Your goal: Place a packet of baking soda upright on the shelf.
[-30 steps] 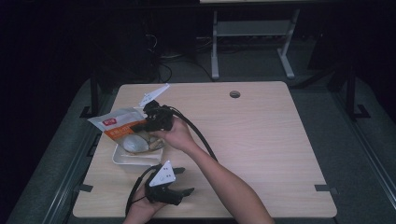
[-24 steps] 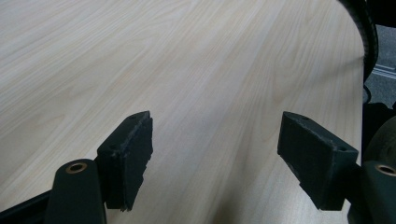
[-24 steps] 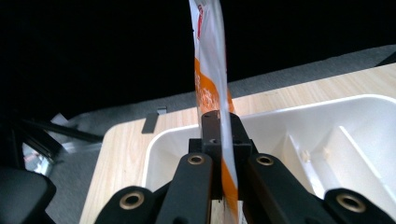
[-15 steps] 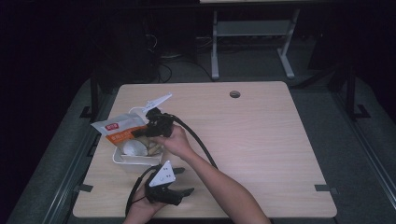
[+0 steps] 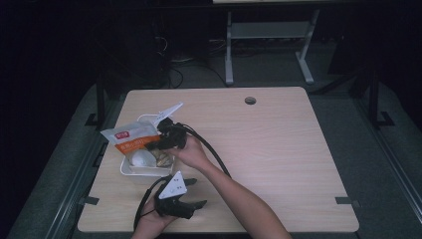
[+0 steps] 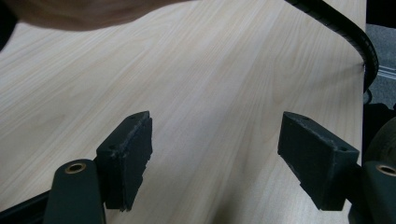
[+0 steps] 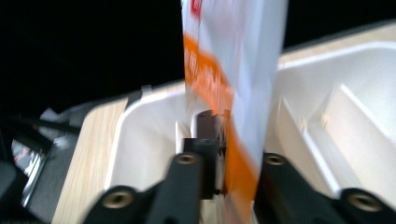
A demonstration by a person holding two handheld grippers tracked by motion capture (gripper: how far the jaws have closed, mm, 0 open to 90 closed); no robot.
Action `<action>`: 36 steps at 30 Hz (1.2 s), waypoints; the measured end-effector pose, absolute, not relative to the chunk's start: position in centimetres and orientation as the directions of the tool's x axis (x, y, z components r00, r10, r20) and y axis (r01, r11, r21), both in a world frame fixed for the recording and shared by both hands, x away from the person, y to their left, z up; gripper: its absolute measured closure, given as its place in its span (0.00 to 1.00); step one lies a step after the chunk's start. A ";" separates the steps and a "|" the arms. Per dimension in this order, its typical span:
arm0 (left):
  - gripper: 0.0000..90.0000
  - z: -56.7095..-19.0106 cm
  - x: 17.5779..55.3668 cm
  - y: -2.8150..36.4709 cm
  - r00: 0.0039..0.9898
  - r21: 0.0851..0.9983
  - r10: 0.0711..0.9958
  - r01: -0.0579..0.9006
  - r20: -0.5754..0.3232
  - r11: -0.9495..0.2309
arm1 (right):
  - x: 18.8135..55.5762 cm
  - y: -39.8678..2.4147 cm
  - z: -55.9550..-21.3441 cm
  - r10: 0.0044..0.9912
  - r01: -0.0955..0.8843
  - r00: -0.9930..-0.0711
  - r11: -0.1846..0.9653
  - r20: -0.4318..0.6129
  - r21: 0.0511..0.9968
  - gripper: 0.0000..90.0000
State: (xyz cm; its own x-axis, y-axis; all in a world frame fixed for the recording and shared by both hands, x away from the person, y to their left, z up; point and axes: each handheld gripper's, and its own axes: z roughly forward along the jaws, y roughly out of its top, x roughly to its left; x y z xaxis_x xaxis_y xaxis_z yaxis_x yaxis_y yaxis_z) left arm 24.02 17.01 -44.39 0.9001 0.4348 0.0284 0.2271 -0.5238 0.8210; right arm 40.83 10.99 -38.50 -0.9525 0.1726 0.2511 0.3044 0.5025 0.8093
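Note:
My right gripper (image 5: 161, 133) is shut on a white and orange packet (image 5: 130, 137), holding it over a white divided tray (image 5: 130, 171) at the table's left side. In the right gripper view the packet (image 7: 233, 70) hangs pinched between the jaws, with the tray's (image 7: 327, 84) white walls behind it. The tray holds a pale round item (image 5: 141, 159) and some brownish food (image 5: 162, 159). My left gripper (image 5: 191, 193) rests near the table's front edge, jaws open. In the left gripper view its fingers (image 6: 128, 158) stand wide apart over bare wood.
The light wooden table (image 5: 278, 149) has a round cable hole (image 5: 250, 100) near its far edge. A black cable (image 5: 214, 154) trails from the right gripper across the table. A metal stand (image 5: 268, 45) stands on the dark floor beyond.
The right gripper has carried the packet leftward and toward the near side, so it now hangs over the tray. The left gripper has stayed put.

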 end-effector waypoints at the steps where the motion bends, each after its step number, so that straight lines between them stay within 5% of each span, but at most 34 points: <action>1: 0.28 -44.4 24.0 17.0 0.900 0.820 0.434 0.227 0.029 -0.526 | 40.9 10.8 -38.7 0.166 0.306 -0.952 0.533 0.258 0.789 0.81; 7: 0.28 -44.4 24.0 17.0 0.900 0.821 0.435 0.228 0.028 -0.524 | 40.8 10.0 -39.1 0.163 0.293 -0.956 0.553 0.243 0.780 0.79; 17: 0.28 -44.4 24.0 16.9 0.900 0.821 0.435 0.229 0.027 -0.524 | 40.3 9.7 -39.9 0.163 0.283 -0.959 0.575 0.231 0.767 0.96; 36: 0.28 -44.4 24.1 16.8 0.902 0.818 0.432 0.228 0.027 -0.529 | 40.0 9.2 -41.0 0.173 0.300 -0.954 0.585 0.245 0.753 0.99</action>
State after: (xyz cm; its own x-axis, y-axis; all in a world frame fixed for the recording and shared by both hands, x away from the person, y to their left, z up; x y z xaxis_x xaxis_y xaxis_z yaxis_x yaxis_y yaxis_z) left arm 24.11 16.79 -44.44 0.9015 0.4319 0.0275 0.2283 -0.5285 0.8177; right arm 40.01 9.21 -40.98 -0.9539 0.1727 0.2454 0.2998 0.5852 0.7534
